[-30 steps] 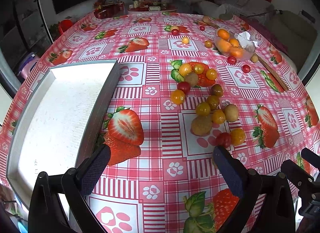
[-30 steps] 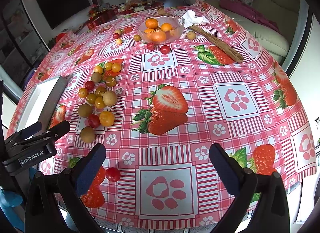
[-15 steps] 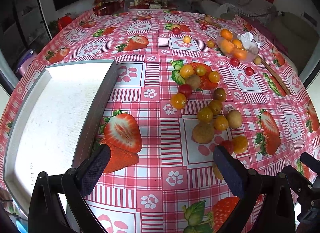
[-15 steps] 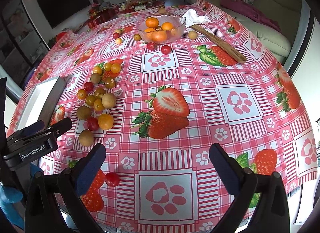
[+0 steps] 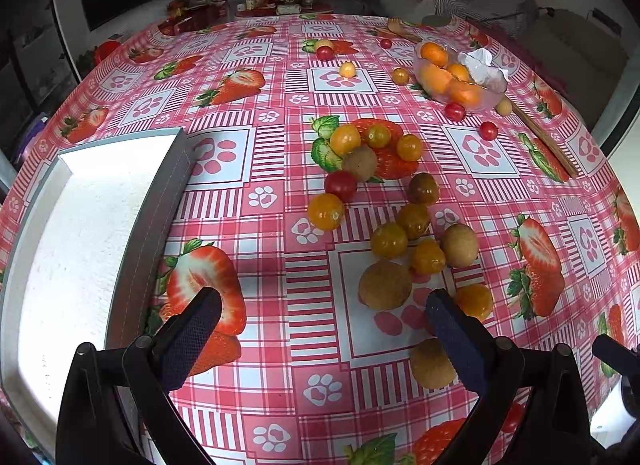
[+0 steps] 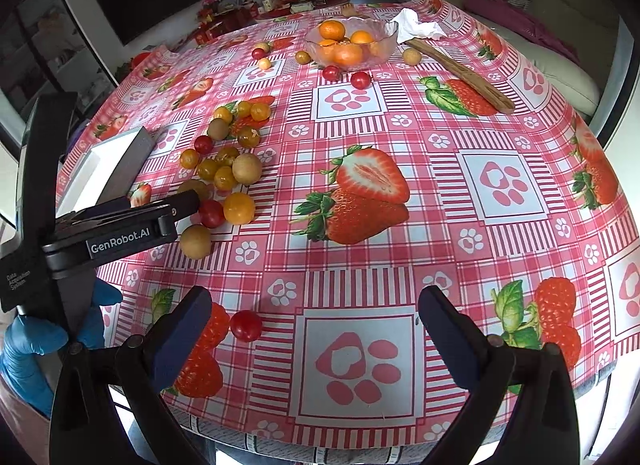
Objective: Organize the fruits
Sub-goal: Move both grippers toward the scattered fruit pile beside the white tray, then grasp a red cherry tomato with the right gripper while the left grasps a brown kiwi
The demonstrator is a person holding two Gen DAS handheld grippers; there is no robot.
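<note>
Several small fruits lie loose on the strawberry tablecloth: yellow and red cherry tomatoes and brown longans (image 5: 385, 284). My left gripper (image 5: 322, 319) is open and empty, low over the cloth, with a longan (image 5: 430, 365) just inside its right finger (image 5: 456, 339). It also shows in the right wrist view (image 6: 182, 201), reaching over the cluster (image 6: 224, 175). My right gripper (image 6: 312, 315) is open and empty near the table's front edge, with a red cherry tomato (image 6: 246, 326) by its left finger. A white tray (image 5: 76, 233) with grey walls sits at the left.
A glass bowl (image 5: 492, 87) of oranges stands at the far right, with a crumpled tissue (image 5: 482, 63), a wooden stick (image 5: 540, 137) and stray tomatoes around it. It also shows in the right wrist view (image 6: 384, 50). A sofa (image 6: 560, 37) lies beyond the table.
My left gripper has moved forward and down toward the fruit cluster, so the fruits look bigger and nearer. My right gripper has hardly moved. Both stay open.
</note>
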